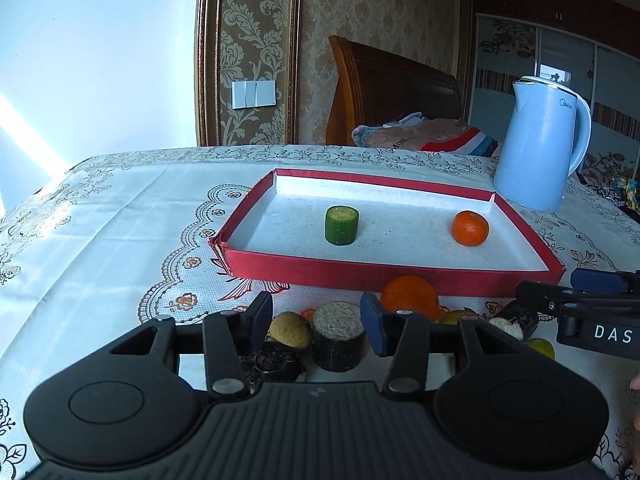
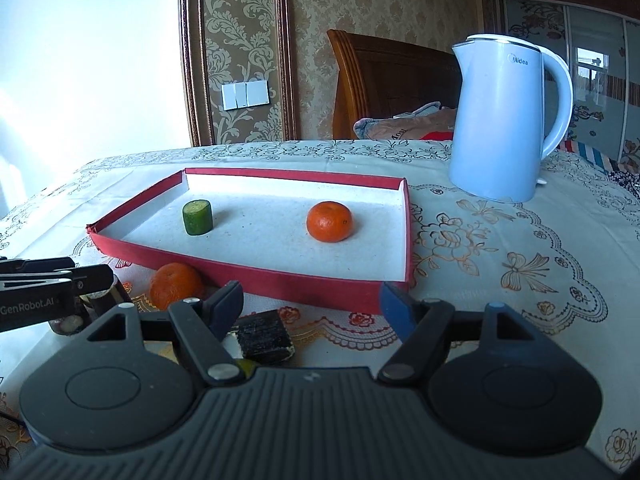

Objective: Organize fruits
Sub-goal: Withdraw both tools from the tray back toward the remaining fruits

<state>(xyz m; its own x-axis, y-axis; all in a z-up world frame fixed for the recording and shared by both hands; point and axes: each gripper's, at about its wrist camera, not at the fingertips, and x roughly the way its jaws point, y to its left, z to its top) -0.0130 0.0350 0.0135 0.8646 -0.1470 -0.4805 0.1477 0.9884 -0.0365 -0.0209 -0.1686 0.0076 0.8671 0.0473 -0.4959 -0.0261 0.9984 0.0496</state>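
Both tools gaping, gripping nothing: left tool (image 1: 316, 320), right tool (image 2: 312, 308). Red tray (image 2: 280, 280) on tabletop (image 2: 500, 248) holds cucumber chunk (image 2: 197, 217), tangerine (image 2: 330, 221). Second tangerine (image 2: 176, 285) just outside tray's near wall.

Place: a home bedroom.
Bed: a wooden headboard (image 1: 394, 88) stands behind the table, with a folded blanket (image 1: 424, 132) beside it.
Walls: damask wallpaper (image 2: 240, 40) in a moulded frame, with a switch plate (image 1: 254, 94).
Storage: a sliding-door wardrobe (image 1: 560, 52).
Table: an embroidered tablecloth (image 2: 500, 240) carries a blue kettle (image 2: 504, 120).
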